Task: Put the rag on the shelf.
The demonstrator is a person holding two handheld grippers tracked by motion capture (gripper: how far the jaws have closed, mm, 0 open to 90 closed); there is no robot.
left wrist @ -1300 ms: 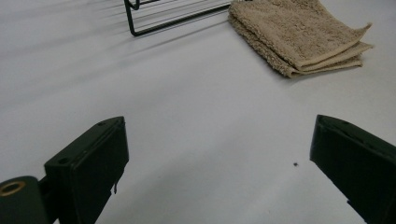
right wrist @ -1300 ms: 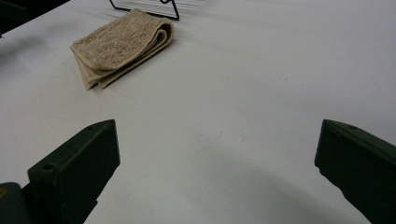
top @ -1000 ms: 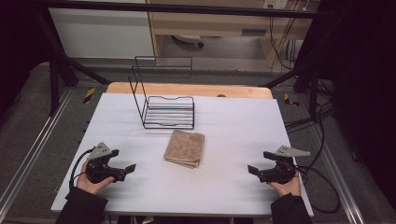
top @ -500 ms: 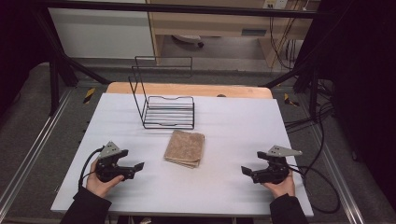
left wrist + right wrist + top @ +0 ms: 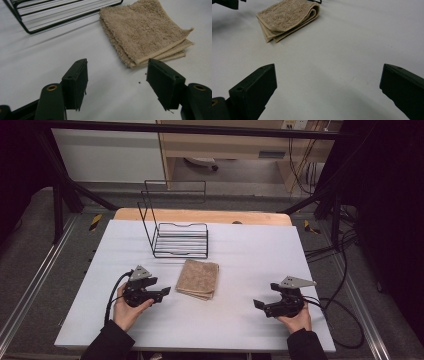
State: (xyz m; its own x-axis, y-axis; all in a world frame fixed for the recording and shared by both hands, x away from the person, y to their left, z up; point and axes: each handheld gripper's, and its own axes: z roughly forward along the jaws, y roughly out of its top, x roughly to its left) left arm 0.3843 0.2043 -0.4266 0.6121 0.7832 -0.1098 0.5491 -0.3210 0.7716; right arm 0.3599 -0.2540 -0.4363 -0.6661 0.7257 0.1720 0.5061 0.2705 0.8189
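Wire rack [image 5: 175, 237] just behind folded towel [image 5: 198, 279], nothing between.

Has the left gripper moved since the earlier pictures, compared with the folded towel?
Yes. In the high view the left gripper has moved right, toward the folded towel, which has stayed put. Its jaws have just been closing, with nothing between them.

The folded towel [image 5: 197, 279] is a plain tan terry. The wire rack [image 5: 179, 239] is black. The surface [image 5: 260, 255] is pale white, with a wooden edge at twelve o'clock.
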